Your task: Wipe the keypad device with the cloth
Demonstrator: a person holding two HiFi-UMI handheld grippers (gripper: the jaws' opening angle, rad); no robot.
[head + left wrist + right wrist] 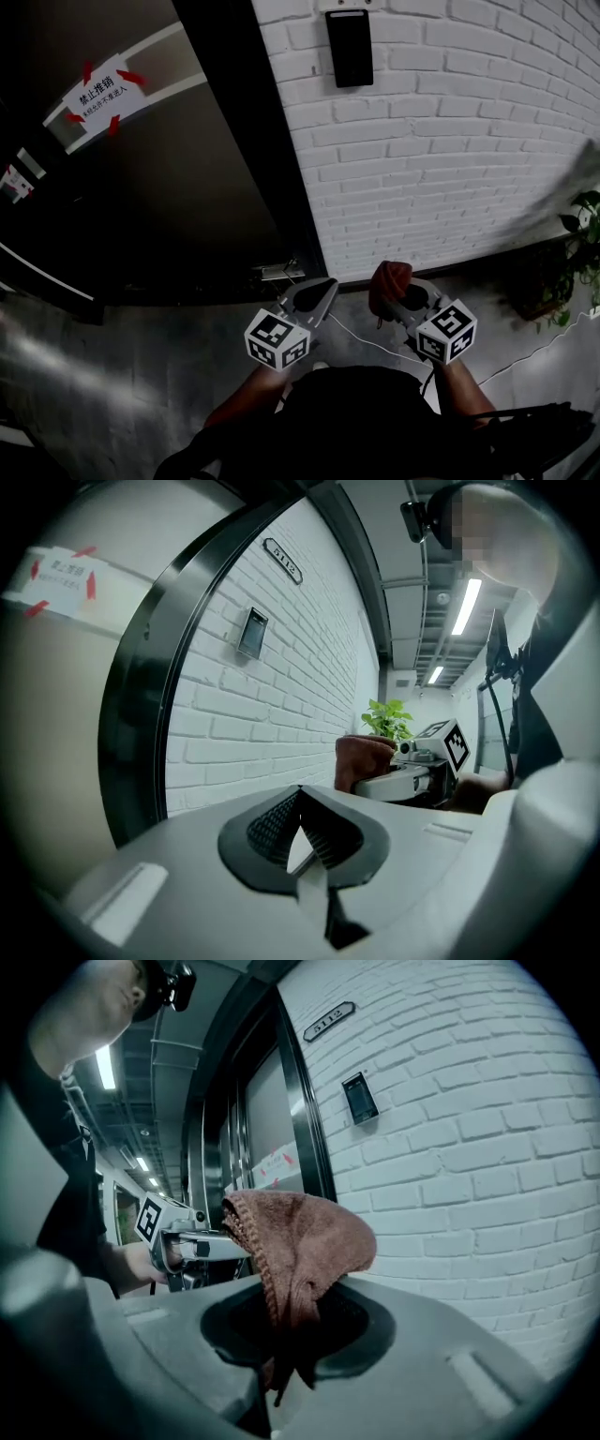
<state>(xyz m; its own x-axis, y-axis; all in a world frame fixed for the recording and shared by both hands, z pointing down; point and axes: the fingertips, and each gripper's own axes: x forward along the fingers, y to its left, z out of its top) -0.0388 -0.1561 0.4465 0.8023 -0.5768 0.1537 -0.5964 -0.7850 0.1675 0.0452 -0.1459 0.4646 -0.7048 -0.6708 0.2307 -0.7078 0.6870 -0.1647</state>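
Observation:
The keypad device (349, 47) is a black panel high on the white brick wall; it also shows in the left gripper view (250, 633) and the right gripper view (360, 1098). My right gripper (396, 292) (295, 1309) is shut on a reddish-brown cloth (388, 283) (302, 1234), which bunches above the jaws. It hangs well below the keypad and apart from the wall. My left gripper (321, 289) (302, 806) is just left of it, shut with nothing in it. The cloth (364, 759) and the right gripper's marker cube show in the left gripper view.
A dark door (159, 197) with a black frame stands left of the brick wall and bears a taped paper sign (101, 94). A potted plant (583, 239) sits at the right. A white cable (367, 343) lies on the grey floor. A number plate (328, 1019) hangs above the keypad.

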